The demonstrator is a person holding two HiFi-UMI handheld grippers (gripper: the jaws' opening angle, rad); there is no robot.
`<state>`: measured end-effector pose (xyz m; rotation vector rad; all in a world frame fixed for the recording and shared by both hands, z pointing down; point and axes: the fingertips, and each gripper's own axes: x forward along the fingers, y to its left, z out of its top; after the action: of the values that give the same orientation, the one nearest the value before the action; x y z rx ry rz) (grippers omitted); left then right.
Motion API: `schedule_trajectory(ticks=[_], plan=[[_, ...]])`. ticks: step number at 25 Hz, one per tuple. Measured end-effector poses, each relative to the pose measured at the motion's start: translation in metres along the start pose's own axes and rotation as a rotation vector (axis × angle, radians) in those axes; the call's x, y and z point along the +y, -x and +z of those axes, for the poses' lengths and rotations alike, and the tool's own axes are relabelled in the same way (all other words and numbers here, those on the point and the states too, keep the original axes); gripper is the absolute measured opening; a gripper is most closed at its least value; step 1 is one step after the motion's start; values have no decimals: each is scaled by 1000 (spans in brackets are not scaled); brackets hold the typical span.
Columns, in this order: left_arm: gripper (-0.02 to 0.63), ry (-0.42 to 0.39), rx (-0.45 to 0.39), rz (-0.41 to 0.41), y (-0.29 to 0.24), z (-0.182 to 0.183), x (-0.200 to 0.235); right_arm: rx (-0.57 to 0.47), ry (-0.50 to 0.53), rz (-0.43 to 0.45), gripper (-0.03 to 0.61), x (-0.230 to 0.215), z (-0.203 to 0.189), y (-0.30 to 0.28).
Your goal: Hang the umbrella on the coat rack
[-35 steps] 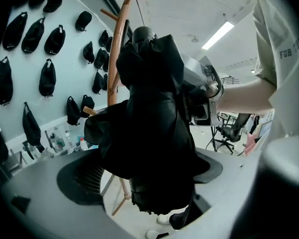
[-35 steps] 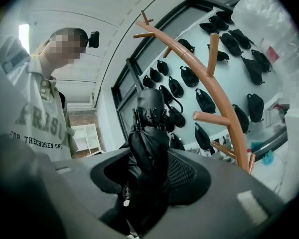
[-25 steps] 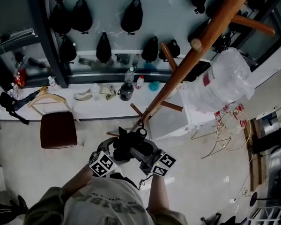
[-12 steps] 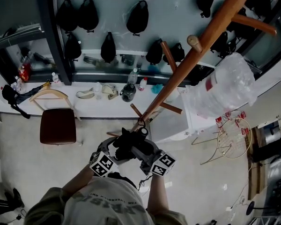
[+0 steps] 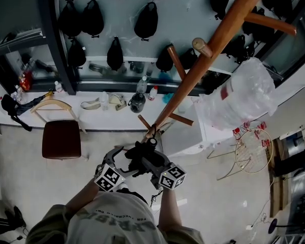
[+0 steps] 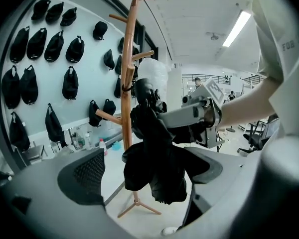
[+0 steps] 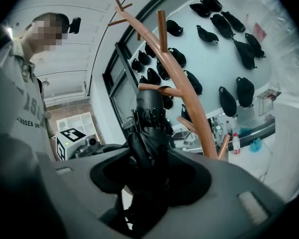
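The wooden coat rack (image 5: 213, 39) slants through the head view, and its pole (image 6: 128, 73) stands just behind the folded black umbrella (image 6: 152, 158). My right gripper (image 7: 149, 176) is shut on the umbrella (image 7: 149, 133) at mid-length and holds it upright beside the pole (image 7: 189, 98). From the left gripper view that gripper (image 6: 189, 116) reaches in from the right. A dark loop at the umbrella's top lies against the pole; whether it is hooked I cannot tell. My left gripper (image 6: 147, 178) stands open, its jaws either side of the hanging fabric without pressing. Both marker cubes flank the umbrella (image 5: 142, 156).
Black bags (image 5: 145, 19) hang on the wall behind the rack. A white ledge (image 5: 66, 117) carries bottles and small items. A brown chair (image 5: 62, 139) stands at the left, a plastic-wrapped bundle (image 5: 239, 93) and a wire ring (image 5: 251, 144) at the right.
My right gripper with the umbrella has shifted slightly down and left beside the pole. The left gripper has hardly moved, and its jaws now show apart next to the umbrella.
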<state>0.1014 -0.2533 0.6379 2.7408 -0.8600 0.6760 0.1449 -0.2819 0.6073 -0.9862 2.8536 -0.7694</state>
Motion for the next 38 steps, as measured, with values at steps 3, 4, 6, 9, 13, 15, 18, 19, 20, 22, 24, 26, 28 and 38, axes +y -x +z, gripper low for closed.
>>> schedule_trajectory(ticks=[3,4,6,9,13,15,18,19,20,22,24,26,28,38], plan=[[479,-9,10,4,1,2,2,30,-3,-59,201,-16,-13,-4],[479,-12,10,6,1,4,4,41,-2,-79,201,-21,-17,-6],[479,-16,4,12,3,7,10,54,-1,-117,201,-30,-24,-9],[479,-22,-21,25,6,14,17,47,-5,-174,201,-44,-34,-13],[479,-14,-29,47,11,20,28,25,25,-249,202,-57,-37,-21],[479,-16,-40,59,13,23,33,29,59,-295,204,-64,-39,-25],[479,-23,-60,90,15,28,44,40,111,-369,207,-76,-43,-29],[479,-21,-63,99,15,29,48,43,122,-390,209,-79,-43,-31],[479,-18,-66,108,15,30,51,45,130,-408,209,-81,-43,-32],[479,-16,-77,122,17,34,59,46,135,-444,210,-85,-43,-35],[479,-20,-94,136,19,38,65,47,134,-479,212,-89,-45,-37],[479,-21,-107,144,21,42,71,51,133,-513,213,-93,-49,-38],[479,-19,-117,148,22,44,75,59,136,-542,215,-96,-51,-39],[479,-23,-143,127,23,52,84,84,111,-613,223,-106,-58,-45]])
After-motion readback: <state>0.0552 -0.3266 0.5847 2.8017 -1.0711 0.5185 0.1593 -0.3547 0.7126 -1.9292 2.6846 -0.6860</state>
